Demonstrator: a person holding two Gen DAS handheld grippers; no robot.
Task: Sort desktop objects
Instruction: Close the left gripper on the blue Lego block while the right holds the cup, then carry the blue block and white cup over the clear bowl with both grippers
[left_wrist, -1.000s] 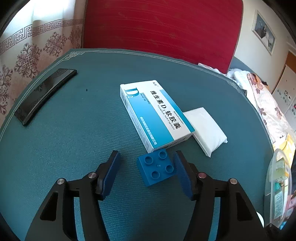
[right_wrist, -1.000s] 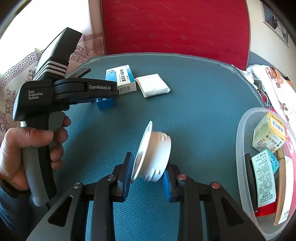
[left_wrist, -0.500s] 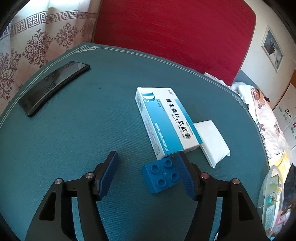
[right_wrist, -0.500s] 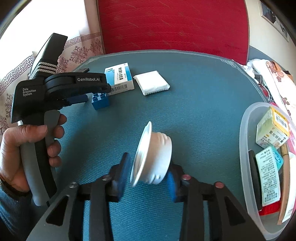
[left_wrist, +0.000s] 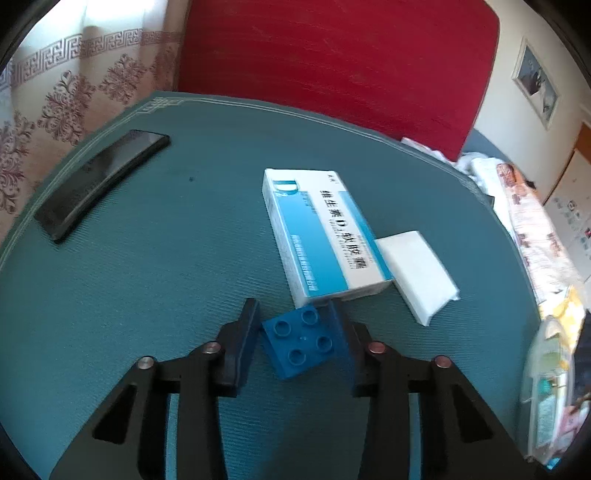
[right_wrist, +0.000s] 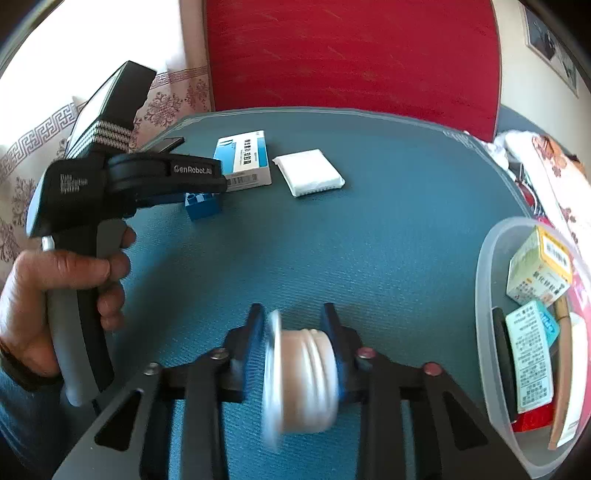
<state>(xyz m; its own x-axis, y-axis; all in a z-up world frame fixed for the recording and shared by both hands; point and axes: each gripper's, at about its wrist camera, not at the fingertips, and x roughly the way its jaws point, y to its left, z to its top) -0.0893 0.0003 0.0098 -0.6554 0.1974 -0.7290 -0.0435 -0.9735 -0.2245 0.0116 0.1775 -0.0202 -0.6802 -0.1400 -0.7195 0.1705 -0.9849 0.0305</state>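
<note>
Black tool (left_wrist: 295, 325), blue pads (left_wrist: 248, 334), silver screws

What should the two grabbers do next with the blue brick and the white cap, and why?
Probably finish closing, then lift. The left gripper is closing on the blue brick, the right gripper on the white cap. Both lie on the teal table; the clear bin is beside the cap.

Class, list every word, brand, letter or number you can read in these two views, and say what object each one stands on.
"GenRobot.AI": side of the left gripper.
"Data Acquisition System": its black body, blurred, partly legible.
"D2": blue and white medicine box; its Chinese characters are too blurred to quote.
Barcode digits on that box: too small.
Boxes in the clear container: print too small to read.
</note>
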